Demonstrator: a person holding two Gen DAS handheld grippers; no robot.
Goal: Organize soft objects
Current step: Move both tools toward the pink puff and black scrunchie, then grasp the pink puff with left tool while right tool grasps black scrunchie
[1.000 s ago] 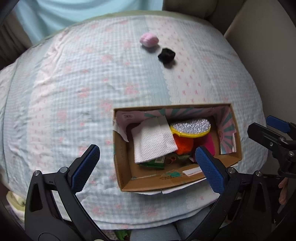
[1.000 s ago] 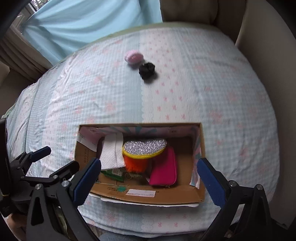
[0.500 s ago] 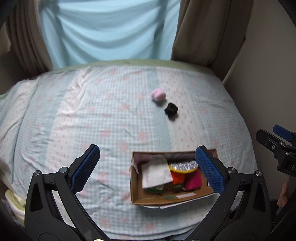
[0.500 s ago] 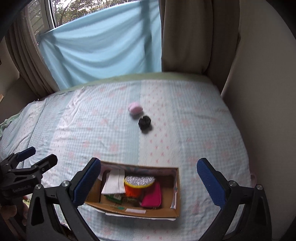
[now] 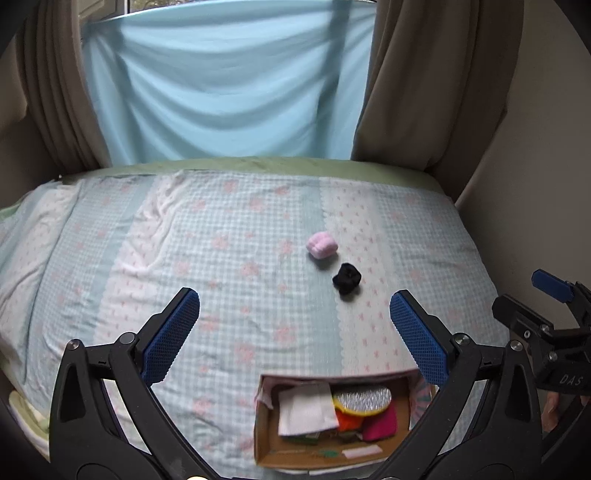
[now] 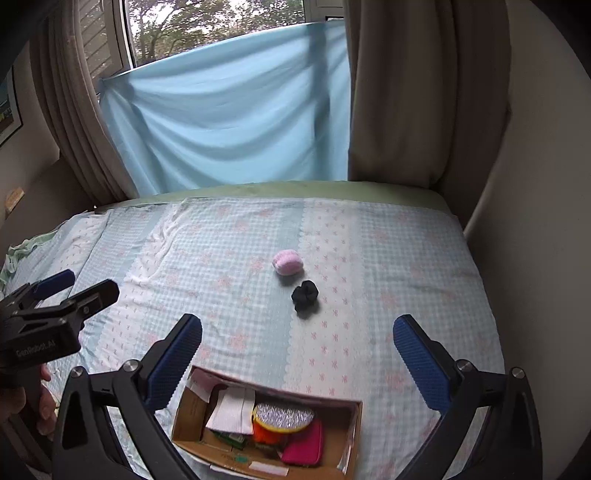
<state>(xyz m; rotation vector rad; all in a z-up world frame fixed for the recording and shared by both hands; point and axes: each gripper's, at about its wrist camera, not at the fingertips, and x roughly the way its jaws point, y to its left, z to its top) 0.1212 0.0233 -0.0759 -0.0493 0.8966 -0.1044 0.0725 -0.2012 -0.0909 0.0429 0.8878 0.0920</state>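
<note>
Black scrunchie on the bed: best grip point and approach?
Pinch the black scrunchie across its bunched middle, coming from above, probably with the right gripper, which is open and facing it. It lies flat and low on the bedspread, and the pink plush crowds its far-left side.

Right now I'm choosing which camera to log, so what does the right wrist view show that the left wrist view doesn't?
Only the right wrist view shows the window glass with trees, a picture frame on the wall, and the left gripper from the side. Only the left wrist view shows the right gripper from the side. Both show the pink soft ball, black scrunchie, cardboard box, blue cloth and open jaws.
</note>
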